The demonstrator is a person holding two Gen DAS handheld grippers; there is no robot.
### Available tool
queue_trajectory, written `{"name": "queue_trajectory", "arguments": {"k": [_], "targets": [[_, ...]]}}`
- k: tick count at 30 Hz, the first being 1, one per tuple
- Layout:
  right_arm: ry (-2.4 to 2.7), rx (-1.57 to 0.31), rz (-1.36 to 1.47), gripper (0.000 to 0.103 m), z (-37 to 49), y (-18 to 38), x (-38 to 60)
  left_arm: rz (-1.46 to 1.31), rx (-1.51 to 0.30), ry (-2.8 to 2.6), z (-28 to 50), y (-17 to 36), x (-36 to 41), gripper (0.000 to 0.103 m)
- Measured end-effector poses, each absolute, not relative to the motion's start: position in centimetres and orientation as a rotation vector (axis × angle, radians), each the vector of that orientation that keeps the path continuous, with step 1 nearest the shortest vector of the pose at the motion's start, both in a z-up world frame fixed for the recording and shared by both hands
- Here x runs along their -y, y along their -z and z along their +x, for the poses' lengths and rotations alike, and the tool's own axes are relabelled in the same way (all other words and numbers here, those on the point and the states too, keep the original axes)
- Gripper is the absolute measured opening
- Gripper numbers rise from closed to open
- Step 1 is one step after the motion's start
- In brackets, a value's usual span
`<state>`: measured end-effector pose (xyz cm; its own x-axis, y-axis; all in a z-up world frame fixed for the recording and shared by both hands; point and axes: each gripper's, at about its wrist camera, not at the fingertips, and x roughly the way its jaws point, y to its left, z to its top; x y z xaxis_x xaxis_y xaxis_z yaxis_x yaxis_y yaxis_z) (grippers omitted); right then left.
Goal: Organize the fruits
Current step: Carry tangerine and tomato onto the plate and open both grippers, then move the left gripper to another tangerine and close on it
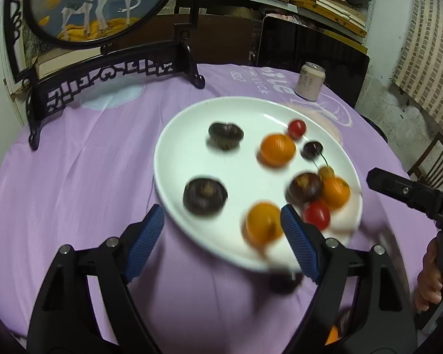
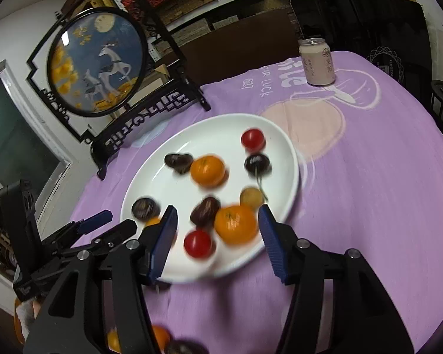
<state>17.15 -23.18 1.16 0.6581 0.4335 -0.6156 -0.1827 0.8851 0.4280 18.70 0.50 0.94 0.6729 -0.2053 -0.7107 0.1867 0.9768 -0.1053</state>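
A white plate (image 1: 192,135) sits on the purple cloth and holds several fruits: small oranges (image 1: 277,150), red cherry tomatoes (image 1: 296,128), dark chestnuts (image 1: 205,196) and a dark cherry (image 1: 312,150). My left gripper (image 1: 223,243) is open and empty over the plate's near rim. My right gripper (image 2: 217,243) is open and empty above the plate's (image 2: 162,183) near edge, its jaws standing either side of a cherry tomato (image 2: 198,243) and an orange (image 2: 235,224). The left gripper (image 2: 109,224) shows at the left of the right wrist view. More oranges (image 2: 159,337) lie on the cloth below the right gripper.
A pink drink can (image 1: 310,81) stands behind the plate, also in the right wrist view (image 2: 316,61). A black-framed round deer screen (image 1: 103,23) stands at the back left. A dark fruit (image 1: 283,283) lies on the cloth by the plate's near rim.
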Motion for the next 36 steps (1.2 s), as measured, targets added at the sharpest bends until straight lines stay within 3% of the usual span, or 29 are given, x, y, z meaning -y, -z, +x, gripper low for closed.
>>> {"name": "queue_trajectory", "arguments": {"k": [7,14,26,36], "targets": [[-0.331,-0.774,0.359,0.066,12.4,-0.1,24.7,0.05,-0.74,0.301,11.8,-1.6,-0.2,0.091],[-0.296,-0.776,0.42,0.068,12.3,0.3,26.2,0.217,-0.674,0.484,5.9,-0.8,2.9,0.093],[-0.297,-0.784,0.437,0.068,12.2,0.2,26.4,0.324,-0.814,0.415,8.2,2.7,3.9,0.096],[-0.306,-0.78,0.431,0.068,12.0,0.1,26.2,-0.012,-0.788,0.15,11.4,0.7,-4.7,0.098]]}}
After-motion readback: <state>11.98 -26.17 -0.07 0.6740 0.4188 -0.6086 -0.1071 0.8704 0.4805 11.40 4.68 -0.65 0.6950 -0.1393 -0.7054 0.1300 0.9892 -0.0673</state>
